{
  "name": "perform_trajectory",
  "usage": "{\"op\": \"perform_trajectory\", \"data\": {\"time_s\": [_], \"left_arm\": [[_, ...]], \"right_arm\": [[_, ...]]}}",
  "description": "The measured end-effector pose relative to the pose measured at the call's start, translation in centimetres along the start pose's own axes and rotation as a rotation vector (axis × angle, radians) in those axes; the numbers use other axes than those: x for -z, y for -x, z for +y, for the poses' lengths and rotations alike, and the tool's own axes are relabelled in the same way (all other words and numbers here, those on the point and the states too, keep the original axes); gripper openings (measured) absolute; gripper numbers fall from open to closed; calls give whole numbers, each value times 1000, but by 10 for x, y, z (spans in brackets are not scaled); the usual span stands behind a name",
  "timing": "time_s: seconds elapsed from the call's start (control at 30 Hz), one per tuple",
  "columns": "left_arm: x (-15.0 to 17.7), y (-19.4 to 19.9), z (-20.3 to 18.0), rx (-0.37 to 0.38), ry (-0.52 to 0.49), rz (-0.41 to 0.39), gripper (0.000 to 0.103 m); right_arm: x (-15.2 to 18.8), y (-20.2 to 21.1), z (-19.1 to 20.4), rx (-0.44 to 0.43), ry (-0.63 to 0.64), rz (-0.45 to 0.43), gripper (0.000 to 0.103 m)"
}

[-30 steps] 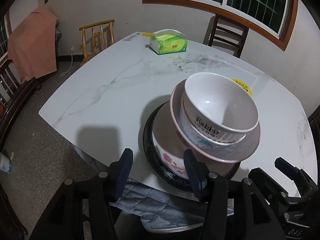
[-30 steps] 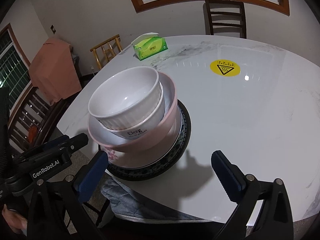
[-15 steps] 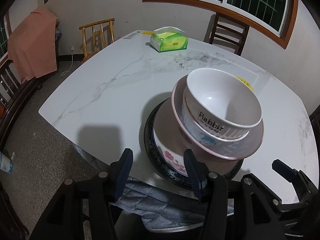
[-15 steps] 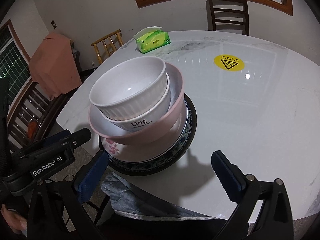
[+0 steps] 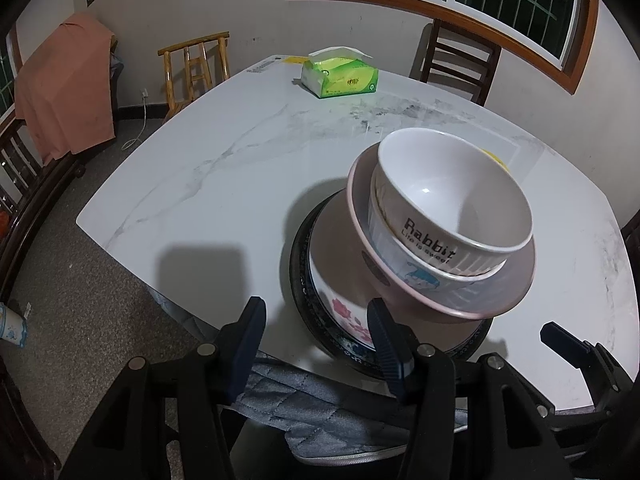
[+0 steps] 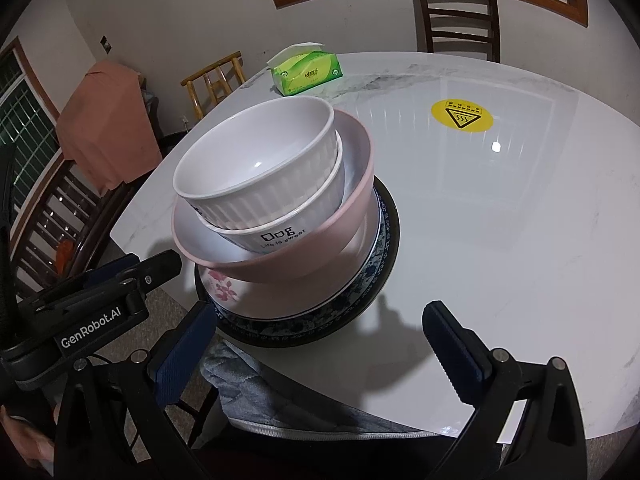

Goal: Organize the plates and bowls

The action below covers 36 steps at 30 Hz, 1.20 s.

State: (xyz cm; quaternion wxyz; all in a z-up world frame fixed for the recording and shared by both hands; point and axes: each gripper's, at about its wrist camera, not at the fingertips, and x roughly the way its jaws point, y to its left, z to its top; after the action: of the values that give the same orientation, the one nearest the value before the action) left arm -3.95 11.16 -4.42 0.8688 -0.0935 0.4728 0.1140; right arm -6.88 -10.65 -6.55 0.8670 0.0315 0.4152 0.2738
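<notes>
A stack stands near the front edge of the white marble table [image 5: 224, 168]. From the bottom it holds a dark blue-patterned plate [image 6: 384, 240], a white flowered plate [image 5: 344, 308], a pink bowl [image 6: 352, 184], a "Dog" bowl [image 6: 280, 236] and a white ribbed "Rabbit" bowl [image 5: 452, 196] on top. My left gripper [image 5: 316, 324] hovers open at the stack's front left, its right finger in front of the plate rim, nothing held. My right gripper [image 6: 320, 340] stands wide open just before the dark plate's near rim, apart from it.
A green tissue box [image 5: 340, 76] sits at the table's far side and a yellow warning sticker [image 6: 462, 116] right of the stack. Wooden chairs [image 5: 456, 60] ring the table. Grey quilted fabric [image 5: 300, 400] lies below the front edge. A hand [image 6: 24, 440] holds the left gripper.
The right wrist view has drawn slightly closer to the stack, which now looks a little larger. The left gripper and the dishes have stayed put.
</notes>
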Motion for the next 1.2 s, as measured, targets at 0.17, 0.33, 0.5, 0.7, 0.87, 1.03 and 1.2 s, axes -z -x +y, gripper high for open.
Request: {"op": "perform_trajectory", "data": {"time_s": [0.17,0.33,0.5,0.7,0.87,1.03,1.2], "left_arm": [[0,-1,0,-3,1,3,54],[1,-2,0,-2,1,7,54],[1,-2,2,-6,2,5,54],[1,-2,1,-9,2,6,54],[1,-2,2,-14,2,5,54],[1,-1,3,-14,2,6,54],[1,-2,3,-12,2,6,54]], "right_arm": [[2,-1,1,1,2,5,102],[3,-1,1,3,-1,10,102],[3,0,1,2,-1,11,102],[5,-1,1,0,-2,14,102],[7,-1,-1,0,-12,20,102],[7,-2,-2,-1,-16,23,102],[7,-2,-1,1,-14,26,102]]}}
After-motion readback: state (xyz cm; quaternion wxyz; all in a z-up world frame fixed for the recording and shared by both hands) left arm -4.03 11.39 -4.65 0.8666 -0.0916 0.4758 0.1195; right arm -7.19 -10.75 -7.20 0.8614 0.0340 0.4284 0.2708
